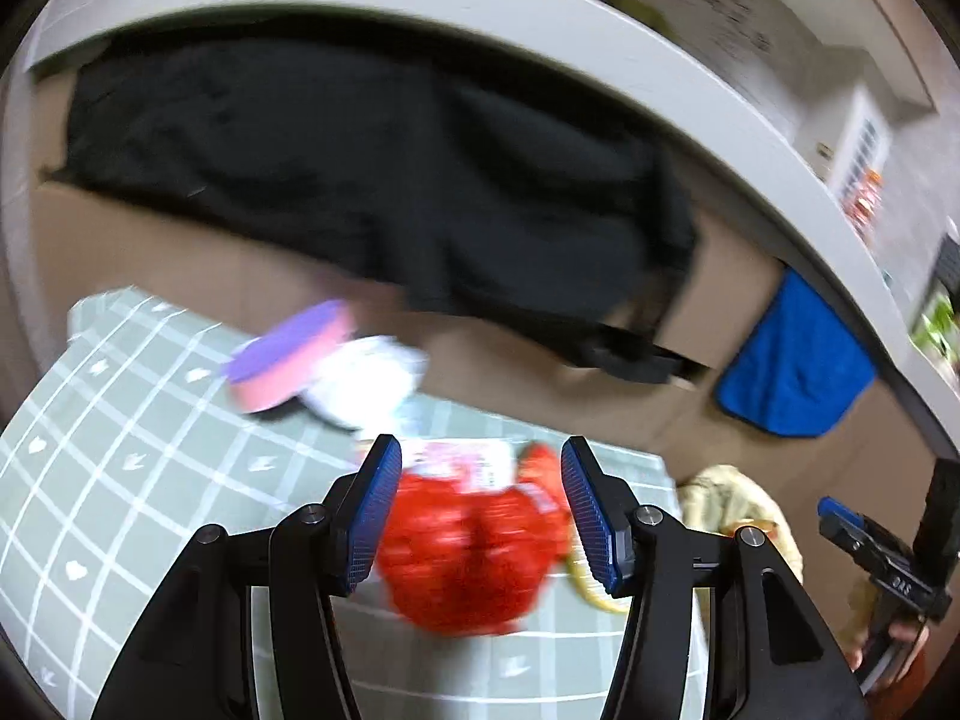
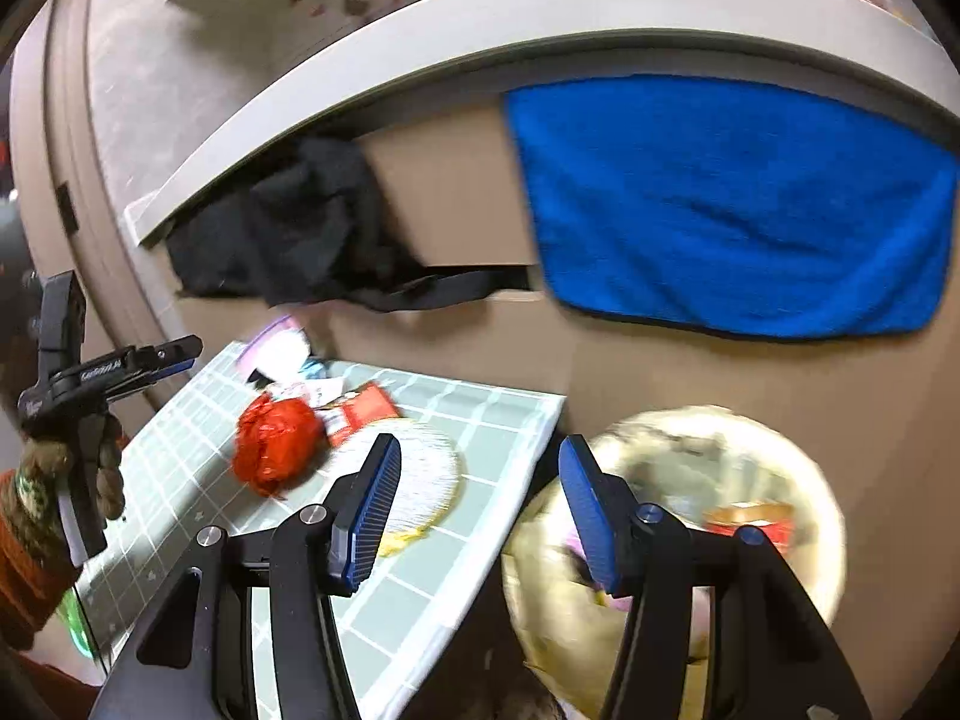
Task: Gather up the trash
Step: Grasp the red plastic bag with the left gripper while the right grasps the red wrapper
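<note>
- Left wrist view: the left gripper (image 1: 480, 498) has its blue-padded jaws spread wide, on either side of a crumpled red plastic wrapper (image 1: 468, 564) in the picture; whether the pads touch it cannot be told through the blur.
- The red wrapper lies on a pale green table cover with a white grid (image 1: 120, 480), near the cover's right edge.
- Further back on the cover sit a pink round tub with a purple lid (image 1: 288, 354) and, touching it, a crumpled white paper scrap (image 1: 366, 384).
- Behind the table hangs a black cloth (image 1: 372, 180), and to its right a blue towel (image 1: 792, 360), both over brown cardboard.
- Right wrist view: the right gripper (image 2: 480, 504) is wide open and holds nothing.
- Its right finger stands over a cream-coloured bag of trash (image 2: 690, 498), which sits just beside the table's right edge, below it.
- On the cover, the red wrapper (image 2: 276, 450) lies beside a flat red-and-white packet (image 2: 360, 411) and a round white ridged disc with a yellow rim (image 2: 426, 474).
- The left gripper (image 2: 174, 354) shows at the left, apart from the wrapper.
</note>
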